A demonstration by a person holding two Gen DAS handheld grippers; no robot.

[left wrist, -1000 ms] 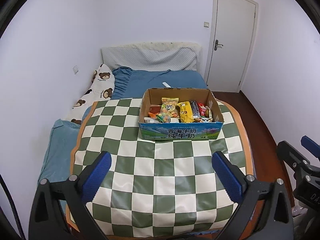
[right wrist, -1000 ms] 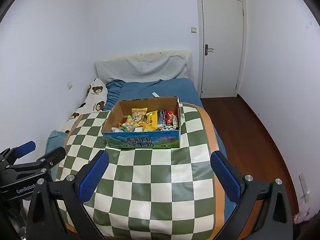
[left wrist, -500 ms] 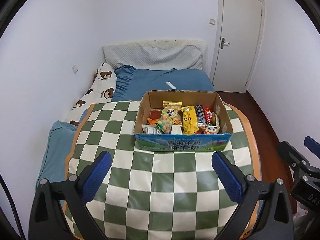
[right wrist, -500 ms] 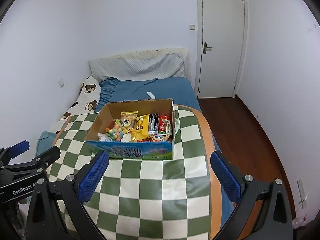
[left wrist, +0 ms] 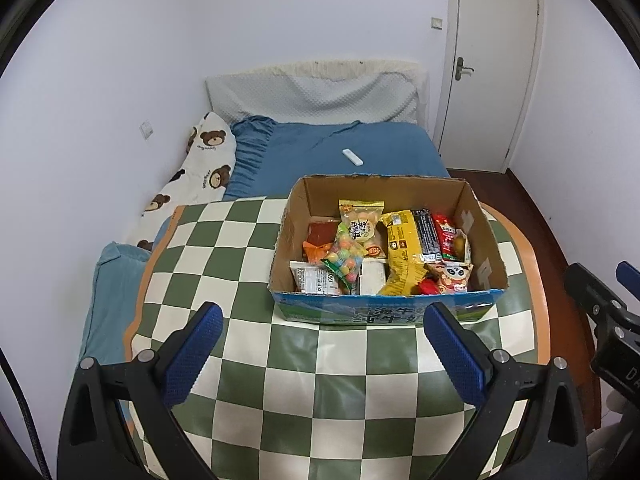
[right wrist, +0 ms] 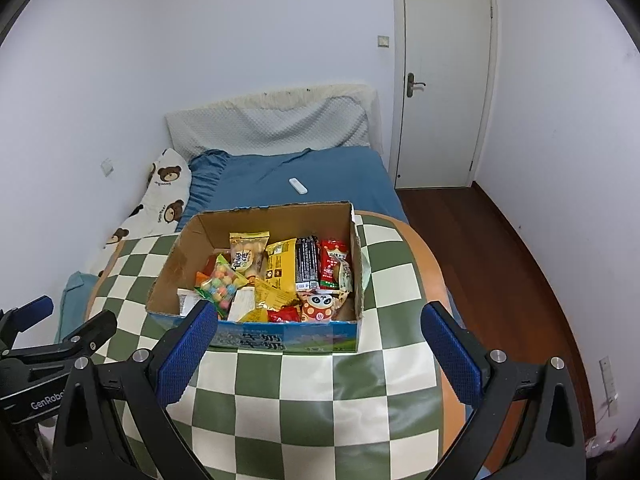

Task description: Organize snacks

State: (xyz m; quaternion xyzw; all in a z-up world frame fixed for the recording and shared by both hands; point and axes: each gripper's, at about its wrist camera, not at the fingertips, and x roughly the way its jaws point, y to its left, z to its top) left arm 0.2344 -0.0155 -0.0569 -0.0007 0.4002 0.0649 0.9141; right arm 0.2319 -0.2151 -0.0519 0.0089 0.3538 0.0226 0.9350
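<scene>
Both claws, left claw [left wrist: 320,336] and right claw [right wrist: 318,332], spread wide and empty below the boxy cardboard carton [left wrist: 384,312] of crinkly snack packets [left wrist: 404,254] at frame center on the glossy checkered desk [left wrist: 320,400].

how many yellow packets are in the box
2: a pale yellow packet at the back centre, and a large yellow bag just right of it. Others may be buried.

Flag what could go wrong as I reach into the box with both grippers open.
1. The snacks lie overlapped in the box; closing on the candy bag may also pinch the wrapper under it.
2. The box sits near the right edge of the checked cloth; a push from the right gripper could slide it toward the floor.
3. Both grippers head for one small box, so the left gripper may collide with the right one.
</scene>
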